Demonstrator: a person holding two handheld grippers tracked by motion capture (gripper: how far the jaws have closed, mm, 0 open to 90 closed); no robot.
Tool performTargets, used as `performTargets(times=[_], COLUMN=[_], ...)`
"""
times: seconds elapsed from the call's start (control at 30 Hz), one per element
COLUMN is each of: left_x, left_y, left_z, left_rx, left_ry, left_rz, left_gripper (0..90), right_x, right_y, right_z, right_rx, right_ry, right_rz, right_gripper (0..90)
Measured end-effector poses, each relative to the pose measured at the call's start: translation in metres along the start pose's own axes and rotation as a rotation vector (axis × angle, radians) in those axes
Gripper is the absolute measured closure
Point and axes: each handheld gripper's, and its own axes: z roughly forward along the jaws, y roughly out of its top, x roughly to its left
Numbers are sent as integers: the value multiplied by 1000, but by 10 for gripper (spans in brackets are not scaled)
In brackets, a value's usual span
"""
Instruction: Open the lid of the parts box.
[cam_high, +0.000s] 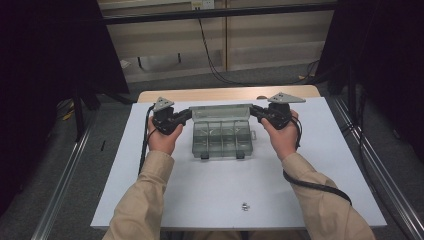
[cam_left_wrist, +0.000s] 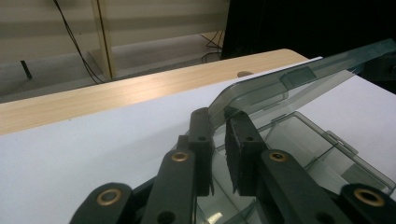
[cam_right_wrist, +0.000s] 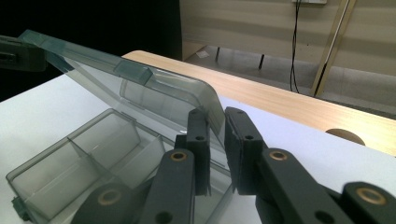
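From the high view, you hold the clear plastic box with little compartments (cam_high: 221, 137) in the middle of the white table (cam_high: 200, 190), so both sides lift evenly.

In the left gripper view, your left gripper (cam_left_wrist: 218, 142) pinches the see-through lid (cam_left_wrist: 299, 79) by its corner.

In the right gripper view, your right gripper (cam_right_wrist: 217, 135) pinches the other corner, keeping the lid up.

wooden table (cam_high: 300, 92), white sheet (cam_high: 210, 180), clear box (cam_high: 221, 137), perhaps a screw (cam_high: 245, 206).
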Motion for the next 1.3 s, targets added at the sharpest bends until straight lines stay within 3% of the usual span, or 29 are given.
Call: performTargets(times=[0.6, 0.93, 1.3], left_x=[10, 14, 18], left_y=[6, 9, 9], left_z=[19, 29, 38], left_rx=[-4, -7, 8], left_ry=[28, 45, 55], left_rz=[-33, -53, -47], left_gripper=[817, 817, 816], right_x=[-11, -17, -21], right_y=[1, -2, -4], right_z=[20, 33, 43], right_rx=[-10, -4, 18], right_ry=[-13, -23, -35], right_rz=[55, 59, 48], right_gripper=[804, 810, 810])
